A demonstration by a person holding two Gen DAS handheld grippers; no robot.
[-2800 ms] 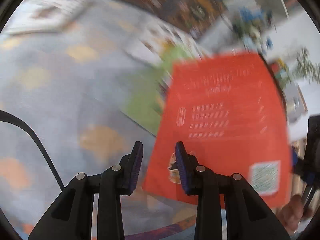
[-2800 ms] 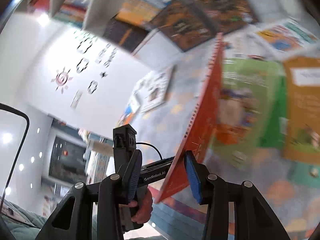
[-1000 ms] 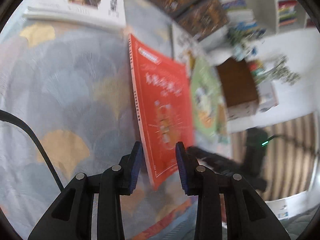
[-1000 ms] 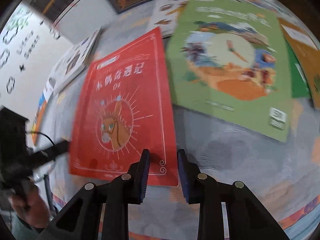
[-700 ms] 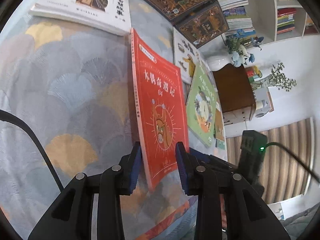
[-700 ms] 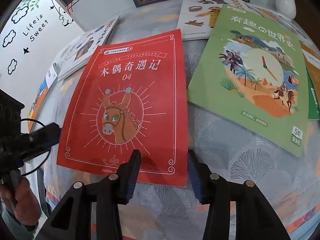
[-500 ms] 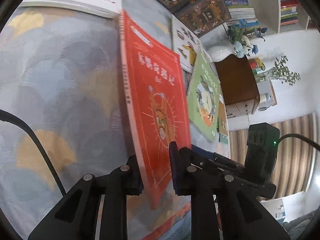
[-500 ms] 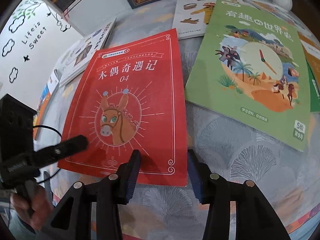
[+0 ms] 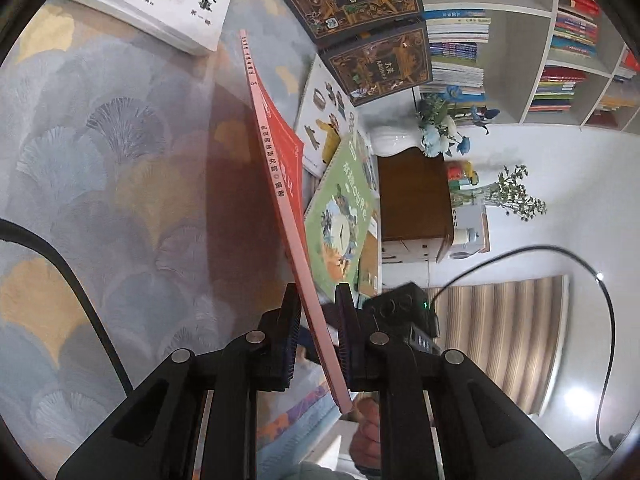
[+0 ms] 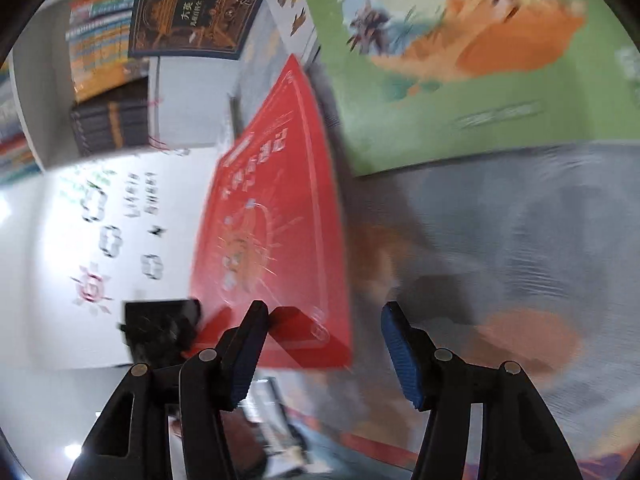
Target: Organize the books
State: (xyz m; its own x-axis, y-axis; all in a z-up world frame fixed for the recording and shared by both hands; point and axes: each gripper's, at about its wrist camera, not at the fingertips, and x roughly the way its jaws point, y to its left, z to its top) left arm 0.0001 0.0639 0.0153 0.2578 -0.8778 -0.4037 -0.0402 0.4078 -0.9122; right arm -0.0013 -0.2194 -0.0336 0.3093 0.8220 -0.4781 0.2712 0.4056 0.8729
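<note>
Red book now tilted up, left claw gripping it, right claw just opened, empty.

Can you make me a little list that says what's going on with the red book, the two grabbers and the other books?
red book: tilted up on edge, lifted off the table
left gripper: shut on the red book's spine edge
right gripper: open, jaws just widened, nothing gripped
green book: flat beside the red book
table: grey patterned cloth
</note>
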